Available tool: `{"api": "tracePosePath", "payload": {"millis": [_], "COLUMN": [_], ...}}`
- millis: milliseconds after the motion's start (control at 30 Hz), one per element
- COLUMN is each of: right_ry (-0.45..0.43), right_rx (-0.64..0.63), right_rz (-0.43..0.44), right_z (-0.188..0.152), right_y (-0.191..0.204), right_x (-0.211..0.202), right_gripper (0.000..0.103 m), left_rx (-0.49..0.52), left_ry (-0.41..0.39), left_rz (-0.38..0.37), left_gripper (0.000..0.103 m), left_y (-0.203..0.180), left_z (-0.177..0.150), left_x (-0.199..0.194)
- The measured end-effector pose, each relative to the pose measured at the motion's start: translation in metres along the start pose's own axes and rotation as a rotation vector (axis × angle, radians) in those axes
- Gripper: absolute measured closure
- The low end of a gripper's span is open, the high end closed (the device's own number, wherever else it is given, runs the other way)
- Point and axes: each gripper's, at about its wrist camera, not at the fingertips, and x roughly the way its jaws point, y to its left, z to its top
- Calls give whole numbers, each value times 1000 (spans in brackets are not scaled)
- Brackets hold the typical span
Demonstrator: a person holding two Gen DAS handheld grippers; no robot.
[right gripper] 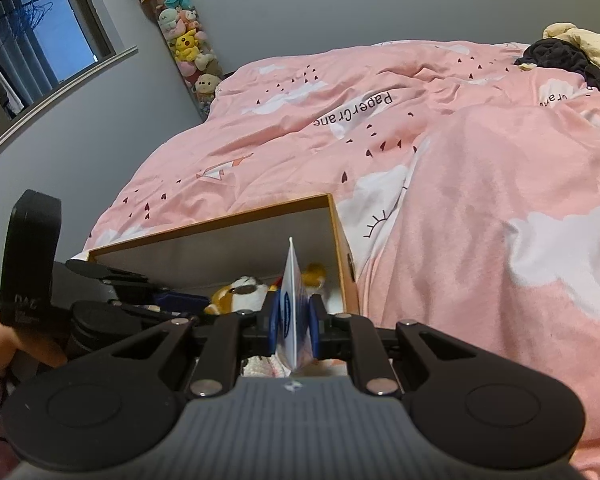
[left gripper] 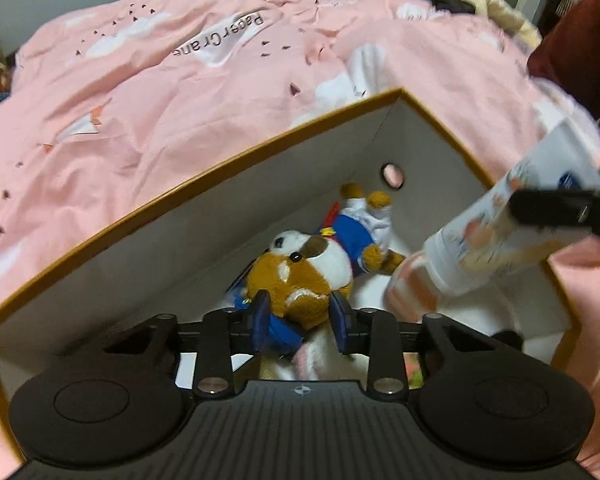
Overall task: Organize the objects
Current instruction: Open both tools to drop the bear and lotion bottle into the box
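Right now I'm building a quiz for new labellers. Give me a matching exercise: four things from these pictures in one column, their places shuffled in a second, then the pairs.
Things
1. plush dog
2. white tube
3. box
4. dark garment

Places
A. open-topped, resting on the pink duvet close to the cameras
B. heaped at the bed's far end
C. between the fingers of the right gripper
D. lying inside the box

Pairs: 1-D, 2-C, 3-A, 4-B
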Motion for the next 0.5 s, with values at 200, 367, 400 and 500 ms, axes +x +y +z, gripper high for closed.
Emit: {"api": "tracePosePath", "payload": {"millis": [200, 367, 400, 500], "right_ry": [10, 35, 42, 61], "right_rx": [-5, -6, -5, -7], "right_rz": [12, 22, 24, 19], "right_z": [1, 0, 0, -4], "right_y": [6, 10, 10, 11], "right_x": [8, 20, 24, 33], "right_gripper": [87, 87, 87, 87], "left_rx": [-8, 12, 4, -15], "left_ry": [-14, -31, -37, -51], "left_rz": [-46, -25, -26, -8], "left_gripper": [74, 74, 74, 74], "left_y": [-11, -14, -12, -10], "left_z": [4, 0, -1, -6], "left_x": [13, 7, 3, -11]}}
